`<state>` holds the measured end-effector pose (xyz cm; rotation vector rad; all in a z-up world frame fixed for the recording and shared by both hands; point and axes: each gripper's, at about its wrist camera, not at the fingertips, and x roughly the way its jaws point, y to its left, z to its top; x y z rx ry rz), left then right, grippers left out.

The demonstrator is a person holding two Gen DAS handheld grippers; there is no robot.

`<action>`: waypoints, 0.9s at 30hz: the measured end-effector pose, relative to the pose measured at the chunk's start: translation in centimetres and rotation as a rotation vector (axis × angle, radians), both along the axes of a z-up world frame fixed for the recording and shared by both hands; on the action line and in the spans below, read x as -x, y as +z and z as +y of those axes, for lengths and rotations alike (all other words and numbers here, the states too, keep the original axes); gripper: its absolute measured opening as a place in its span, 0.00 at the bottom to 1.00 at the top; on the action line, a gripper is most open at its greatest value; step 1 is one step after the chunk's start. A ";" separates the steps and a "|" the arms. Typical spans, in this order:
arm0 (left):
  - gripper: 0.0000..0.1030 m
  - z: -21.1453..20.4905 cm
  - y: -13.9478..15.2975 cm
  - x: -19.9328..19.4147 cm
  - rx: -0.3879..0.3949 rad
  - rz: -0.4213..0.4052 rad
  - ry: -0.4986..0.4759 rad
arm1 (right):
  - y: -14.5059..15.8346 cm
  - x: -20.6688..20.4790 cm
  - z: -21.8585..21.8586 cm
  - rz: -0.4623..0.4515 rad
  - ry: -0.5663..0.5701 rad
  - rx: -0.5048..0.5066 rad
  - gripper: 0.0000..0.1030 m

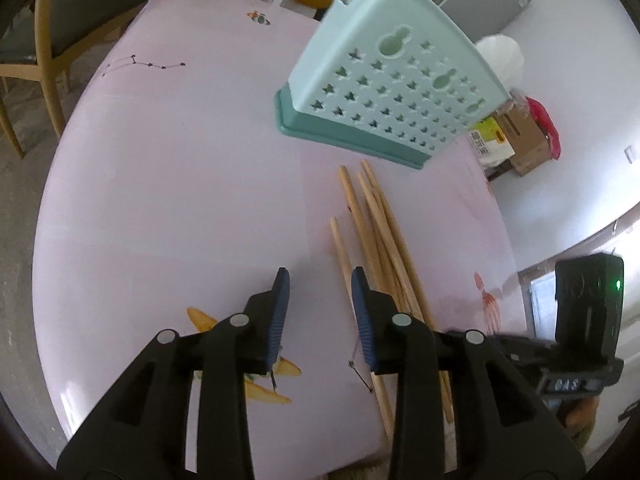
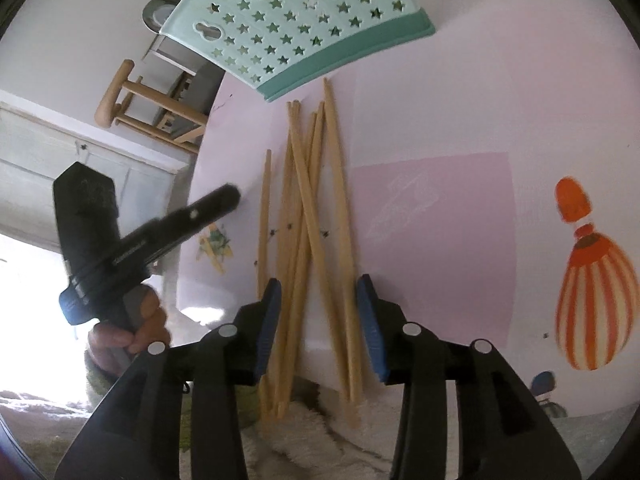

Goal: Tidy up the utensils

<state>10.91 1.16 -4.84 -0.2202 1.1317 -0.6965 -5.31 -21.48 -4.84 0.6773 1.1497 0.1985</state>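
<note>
Left wrist view: left gripper [image 1: 320, 280], jaws apart, nothing between the pads. Wooden chopsticks [image 1: 374, 220] lie loose on the pink table [image 1: 180, 180], just right of its right finger. Mint star-punched holder [image 1: 384, 80] stands ahead, beyond their far tips.

Right wrist view: right gripper [image 2: 319, 286], released; the chopsticks [image 2: 308, 200] run between its open fingers, unpinched. Holder [image 2: 296, 20] ahead. Person's hand [image 2: 132, 328] with the left gripper [image 2: 224, 196] at left.

A home dining room; wooden chair [image 1: 44, 36], printed tablecloth [image 1: 180, 168], cardboard boxes [image 1: 524, 140].
</note>
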 end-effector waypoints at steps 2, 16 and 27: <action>0.29 -0.5 0.0 0.5 -0.007 0.001 -0.028 | 0.2 -0.3 -0.1 -0.011 -0.007 0.025 0.38; 0.21 -5.3 0.3 2.3 -0.225 -0.165 -0.141 | 1.5 -3.8 0.8 -0.089 -0.013 0.265 0.27; 0.09 -3.9 0.4 -0.5 -0.236 -0.141 -0.088 | 0.7 -6.4 1.4 -0.092 0.024 0.309 0.19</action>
